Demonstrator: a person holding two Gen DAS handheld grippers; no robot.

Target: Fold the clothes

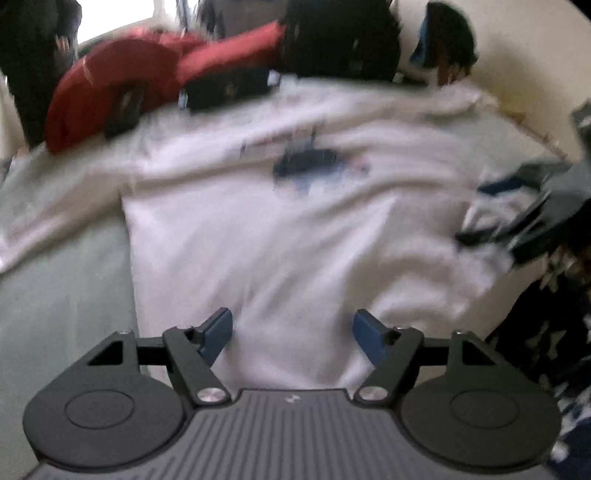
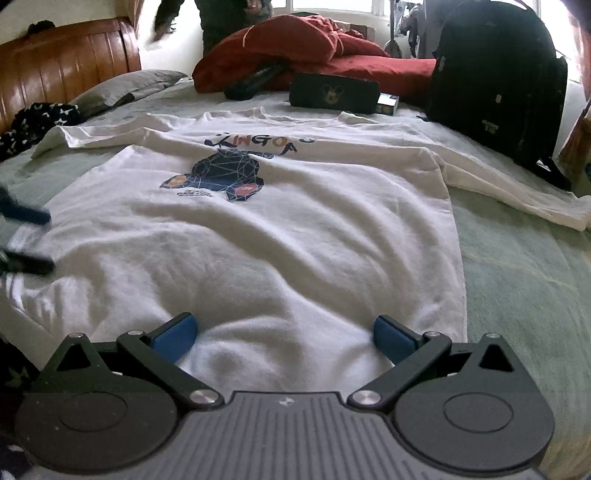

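Beyond the right gripper (image 2: 282, 339), at the far end of the bed (image 2: 524, 266), several things lie past the white sweatshirt (image 2: 258, 236). One red garment (image 2: 295, 48) is piled there, with one dark flat object (image 2: 255, 79) resting on its near edge. Beside it lies one dark pouch (image 2: 334, 92), and a small box (image 2: 388, 103) touches the right end of the pouch. One black backpack (image 2: 495, 81) stands upright to the far right, near the right sleeve of the sweatshirt. To the far left there is one grey pillow (image 2: 129, 86), a wooden headboard (image 2: 66, 62) and a dark cloth with stars (image 2: 37, 125). A person in dark clothes (image 2: 221, 18) stands behind the bed.

The sweatshirt lies flat and spread out directly in front of both grippers, print side up, with both sleeves stretched out to the sides. Nothing lies on its body.

The right gripper has its two blue pads (image 2: 173, 336) far apart, just above the near hem, with only cloth visible between them; the pads do not press on it. The left gripper (image 1: 291, 334) also has its jaws apart over the sweatshirt, and it holds nothing. Its picture is blurred.
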